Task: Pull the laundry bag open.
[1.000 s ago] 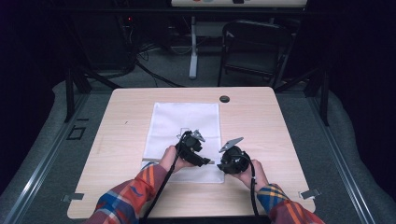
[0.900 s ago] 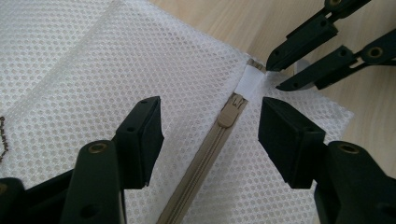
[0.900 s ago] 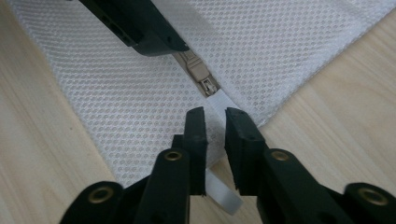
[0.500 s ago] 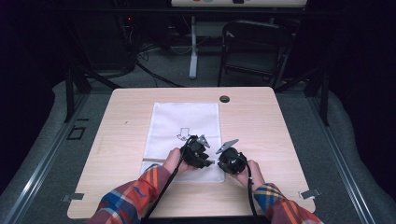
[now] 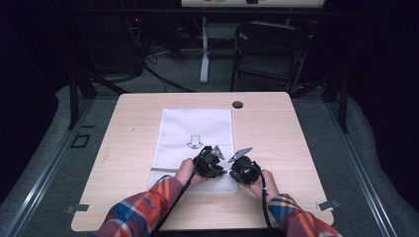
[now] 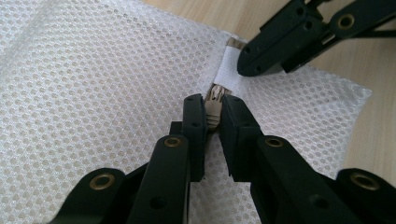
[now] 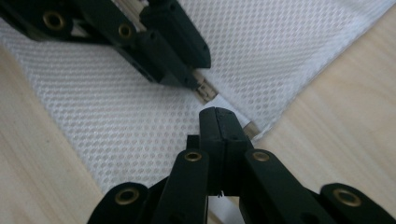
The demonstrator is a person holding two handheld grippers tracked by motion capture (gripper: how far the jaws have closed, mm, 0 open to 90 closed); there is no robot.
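At the mesh bag's (image 5: pixel 193 143) near edge, left gripper (image 6: pixel 213 111) has just closed on the zipper pull (image 6: pixel 212 109); right gripper (image 7: pixel 218 122) pinches the fabric tab (image 6: pixel 229 70).

A pale wooden bench (image 5: pixel 296 148) stands on grey floor (image 5: pixel 370 163). Beyond the bench, a dark chair (image 5: pixel 269 52) and cables (image 5: pixel 163 79) sit in dim light.

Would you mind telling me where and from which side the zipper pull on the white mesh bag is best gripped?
Grip the zipper pull by its small beige tab, jaws on its two flat sides, coming in low along the zipper line. It sticks up from the mesh bag, as the left gripper has it.
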